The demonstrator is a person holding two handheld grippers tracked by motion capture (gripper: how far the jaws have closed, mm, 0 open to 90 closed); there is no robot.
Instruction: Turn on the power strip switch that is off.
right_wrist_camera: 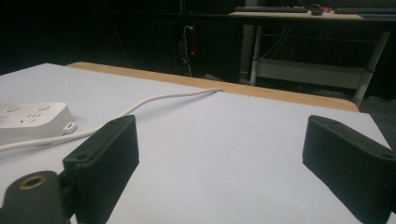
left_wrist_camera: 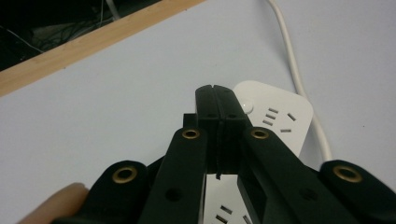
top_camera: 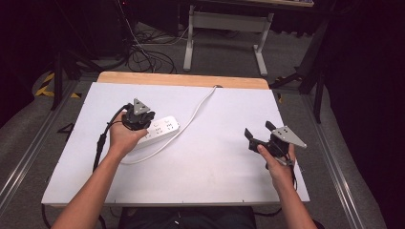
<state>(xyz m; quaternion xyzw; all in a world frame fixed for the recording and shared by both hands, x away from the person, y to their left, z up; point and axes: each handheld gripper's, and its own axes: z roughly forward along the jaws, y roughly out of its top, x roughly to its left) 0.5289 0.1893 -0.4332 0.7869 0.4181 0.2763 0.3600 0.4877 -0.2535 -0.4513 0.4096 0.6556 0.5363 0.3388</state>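
On the left of the white surface (top_camera: 200, 167) the left gripper (top_camera: 137, 116) hangs directly over a white power strip (top_camera: 162, 130), which lies flat left of centre, its long axis running from near-left to far-right. In the left gripper view the two black jaws are pressed together with nothing between them, their joined tips poised above the strip's far end by its round button; whether they touch the casing I cannot tell.

The strip looks like a rigid, light plastic bar with a smooth and probably slippery top, so it should slide easily under a push; a firm hold would likely come from clamping across its narrow width on the long side walls. Its white cable (top_camera: 198, 109) is limp and will drag behind (it loops along the strip's near side and also runs off to the wooden far edge).

To the right, well apart from the strip, the right gripper (top_camera: 260, 134) is held just above bare surface with its jaws wide apart and empty.

The left gripper view alone gives the socket slots and button up close; the right gripper view shows the strip's end wall and the cable lying along the surface, while the high view sets out the whole layout.
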